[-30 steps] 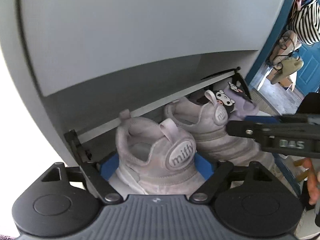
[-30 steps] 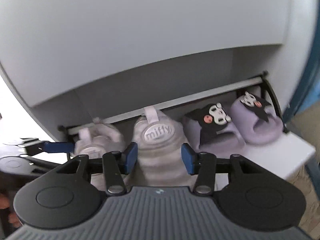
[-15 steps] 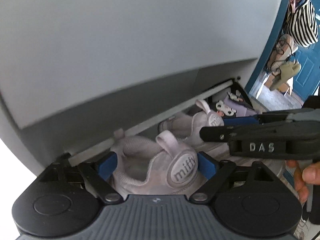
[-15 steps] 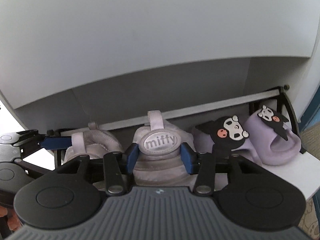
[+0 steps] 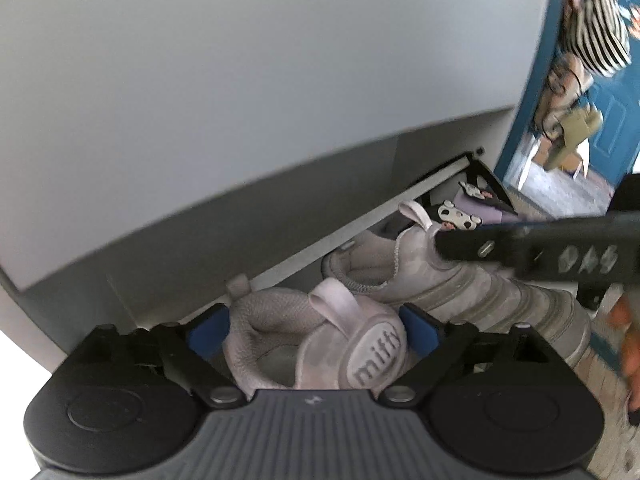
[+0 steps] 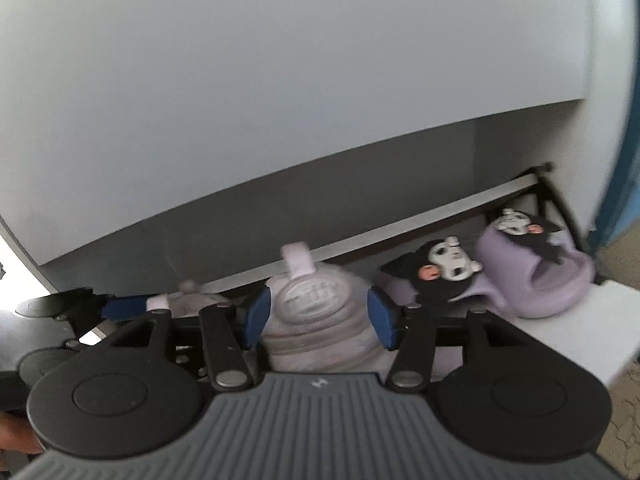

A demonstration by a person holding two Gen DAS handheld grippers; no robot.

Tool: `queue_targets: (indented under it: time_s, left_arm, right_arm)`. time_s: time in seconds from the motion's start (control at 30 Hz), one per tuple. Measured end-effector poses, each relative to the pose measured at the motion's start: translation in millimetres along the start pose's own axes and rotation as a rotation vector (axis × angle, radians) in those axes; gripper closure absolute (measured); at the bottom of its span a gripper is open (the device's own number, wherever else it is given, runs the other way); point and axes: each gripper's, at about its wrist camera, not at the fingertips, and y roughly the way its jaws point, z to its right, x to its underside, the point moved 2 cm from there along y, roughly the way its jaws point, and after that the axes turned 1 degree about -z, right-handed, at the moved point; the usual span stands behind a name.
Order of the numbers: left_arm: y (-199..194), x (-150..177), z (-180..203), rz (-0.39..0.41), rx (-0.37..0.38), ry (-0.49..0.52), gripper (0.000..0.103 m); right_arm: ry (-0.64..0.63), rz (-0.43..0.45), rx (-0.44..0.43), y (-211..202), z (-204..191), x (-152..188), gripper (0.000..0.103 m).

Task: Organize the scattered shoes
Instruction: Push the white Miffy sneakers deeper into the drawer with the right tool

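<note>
Left sneaker [image 5: 320, 344]: pale lilac-grey, "miffy" heel badge; bottom centre of the left wrist view, heel toward the camera, in the open cabinet compartment.
Left gripper [image 5: 312, 330]: blue pads sit on either side of this sneaker's heel, jaws set wide; whether the pads touch the fabric cannot be told.
Right sneaker [image 6: 320, 320]: matching shoe with pull loop; lower centre of the right wrist view, badge blurred, just beside the first sneaker.
Right gripper [image 6: 318, 316]: blue pads flank the heel closely on both sides; actual contact cannot be told.
Purple slippers [image 6: 536, 276]: pair with black-and-white cartoon charms; right of the sneakers in the same compartment, right of centre in the right wrist view.
Rail [image 6: 400, 236]: pale bar running diagonally behind all four shoes.
Shoe cabinet [image 6: 280, 100]: grey front panel filling the upper half of both views.
White ledge [image 6: 568, 340]: lower right of the right wrist view, under the slippers.
Blue door [image 5: 612, 120]: upper right of the left wrist view.
Striped garment [image 5: 600, 32]: hanging at the top right corner there.
</note>
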Motion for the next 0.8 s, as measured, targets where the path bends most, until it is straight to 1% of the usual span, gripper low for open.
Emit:
queue_targets:
  time_s: [0.1, 0.13, 0.2, 0.27, 0.33, 0.43, 0.53, 0.6, 0.67, 0.7, 0.73, 0.8]
  left_arm:
    - [1, -1, 0, 0.000, -0.001, 0.008, 0.008]
    - [1, -2, 0, -0.004, 0.001, 0.006, 0.008]
    - [-1, -3, 1, -0.015, 0.005, 0.001, 0.009]
    - [-5, -2, 3, -0.029, 0.008, -0.011, 0.009]
    - [-13, 1, 5, -0.038, 0.018, -0.008, 0.009]
    - [-29, 8, 12, -0.032, 0.053, 0.034, 0.009]
    - [-46, 16, 18, -0.027, 0.087, 0.077, 0.009]
    - [-57, 21, 23, -0.024, 0.110, 0.105, 0.009]
    - [-65, 28, 30, -0.021, 0.131, 0.143, 0.010]
    - [-69, 32, 33, -0.015, 0.139, 0.164, 0.012]
    - [-74, 35, 36, -0.007, 0.148, 0.183, 0.014]
    - [-83, 41, 48, 0.020, 0.168, 0.234, 0.024]
  right_arm:
    - [0.091, 0.055, 0.055, -27, 18, 8, 0.042]
    - [0.145, 0.081, 0.071, -37, 27, 11, 0.039]
    - [0.243, 0.116, 0.080, -53, 41, 19, 0.034]
    - [0.352, 0.140, 0.083, -73, 62, 32, 0.033]
    - [0.473, 0.134, 0.073, -88, 83, 51, 0.033]
    - [0.610, 0.132, 0.027, -95, 102, 75, 0.033]
    - [0.781, 0.138, -0.062, -90, 116, 100, 0.033]
    - [0.858, 0.125, -0.107, -82, 116, 115, 0.033]
    - [0.895, 0.127, -0.157, -79, 110, 125, 0.034]
    - [0.888, 0.129, -0.172, -79, 106, 128, 0.034]
    - [0.863, 0.130, -0.179, -81, 100, 128, 0.035]
    - [0.786, 0.131, -0.189, -86, 88, 125, 0.037]
